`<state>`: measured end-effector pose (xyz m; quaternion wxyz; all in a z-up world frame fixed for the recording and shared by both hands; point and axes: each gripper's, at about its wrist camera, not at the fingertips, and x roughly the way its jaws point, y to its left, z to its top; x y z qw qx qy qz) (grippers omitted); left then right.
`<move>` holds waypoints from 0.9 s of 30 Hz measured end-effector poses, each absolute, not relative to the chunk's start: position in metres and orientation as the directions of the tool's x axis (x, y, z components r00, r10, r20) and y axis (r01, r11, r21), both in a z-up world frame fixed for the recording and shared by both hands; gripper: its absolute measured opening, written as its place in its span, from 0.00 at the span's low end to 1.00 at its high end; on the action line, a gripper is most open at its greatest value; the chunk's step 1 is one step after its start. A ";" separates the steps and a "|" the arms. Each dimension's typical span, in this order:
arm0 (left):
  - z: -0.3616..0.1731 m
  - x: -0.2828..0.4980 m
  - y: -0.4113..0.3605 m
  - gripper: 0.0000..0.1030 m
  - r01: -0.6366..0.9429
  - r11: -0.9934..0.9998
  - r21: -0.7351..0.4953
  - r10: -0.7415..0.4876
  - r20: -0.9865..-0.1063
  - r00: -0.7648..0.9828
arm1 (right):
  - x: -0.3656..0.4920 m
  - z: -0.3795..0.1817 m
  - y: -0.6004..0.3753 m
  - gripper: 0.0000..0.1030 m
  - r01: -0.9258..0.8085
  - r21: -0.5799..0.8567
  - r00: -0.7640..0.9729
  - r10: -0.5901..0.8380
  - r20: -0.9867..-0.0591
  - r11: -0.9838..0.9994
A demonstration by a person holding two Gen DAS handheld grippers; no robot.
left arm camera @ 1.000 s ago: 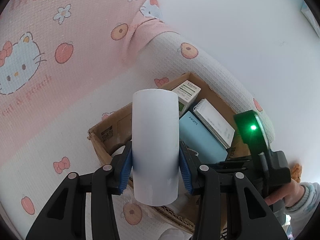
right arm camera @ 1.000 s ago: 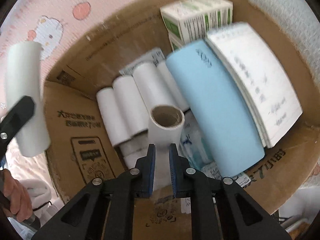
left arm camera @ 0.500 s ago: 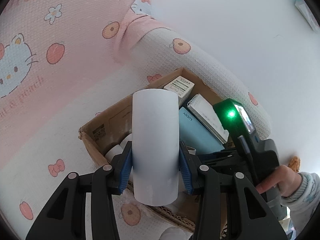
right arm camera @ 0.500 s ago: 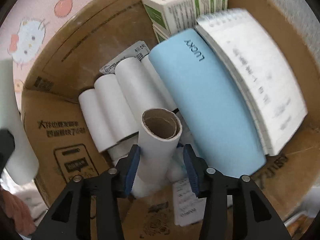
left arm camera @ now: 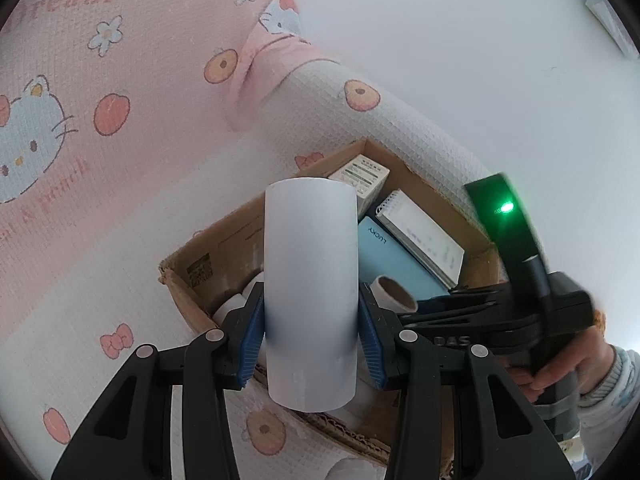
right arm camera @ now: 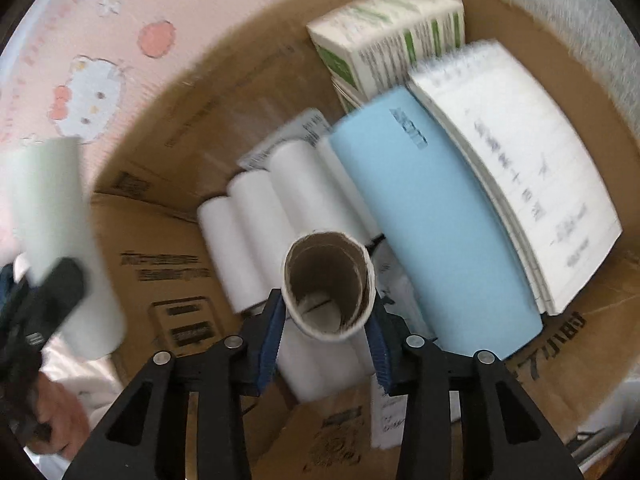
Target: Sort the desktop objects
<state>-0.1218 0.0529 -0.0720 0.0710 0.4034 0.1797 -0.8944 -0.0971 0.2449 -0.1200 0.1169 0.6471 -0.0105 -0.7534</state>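
The left gripper (left arm camera: 311, 330) clamps a white roll (left arm camera: 311, 288) upright above the near edge of the box (left arm camera: 192, 276). Inside the box, the right gripper (right arm camera: 325, 334) stands open around a cardboard tube (right arm camera: 328, 284), beside a blue notebook (right arm camera: 432, 224)

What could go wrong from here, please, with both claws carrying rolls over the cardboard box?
The right claw has spread around its hollow roll; it may drop askew onto the white rolls below. The left claw holds its white roll above the cardboard box, close beside the right claw, so they might collide.
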 end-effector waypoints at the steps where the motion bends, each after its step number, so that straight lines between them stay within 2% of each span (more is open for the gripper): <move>1: -0.070 -0.121 0.052 0.46 0.275 -0.924 -0.265 0.014 -0.742 -0.671 | -0.097 -0.115 0.242 0.35 0.180 0.168 -0.147 -0.196 -0.970 -0.969; 6: -0.062 -0.117 0.046 0.46 0.311 -0.914 -0.259 -0.033 -0.719 -0.695 | -0.118 -0.101 0.237 0.35 0.266 0.142 -0.201 -0.198 -0.959 -0.954; 10: -0.059 -0.113 0.036 0.46 0.353 -0.896 -0.269 -0.064 -0.708 -0.703 | -0.147 -0.099 0.220 0.35 0.315 0.193 -0.158 -0.252 -0.955 -0.929; 16: -0.057 -0.106 0.027 0.46 0.394 -0.876 -0.277 -0.095 -0.702 -0.706 | -0.161 -0.105 0.201 0.36 0.326 0.235 -0.111 -0.284 -0.952 -0.916; 18: -0.058 -0.104 0.026 0.46 0.406 -0.870 -0.281 -0.102 -0.702 -0.705 | -0.177 -0.126 0.182 0.36 0.311 0.248 -0.095 -0.290 -0.952 -0.918; 27: -0.058 -0.104 0.025 0.46 0.429 -0.854 -0.296 -0.115 -0.695 -0.709 | -0.166 -0.128 0.200 0.37 0.329 0.287 -0.065 -0.325 -0.944 -0.900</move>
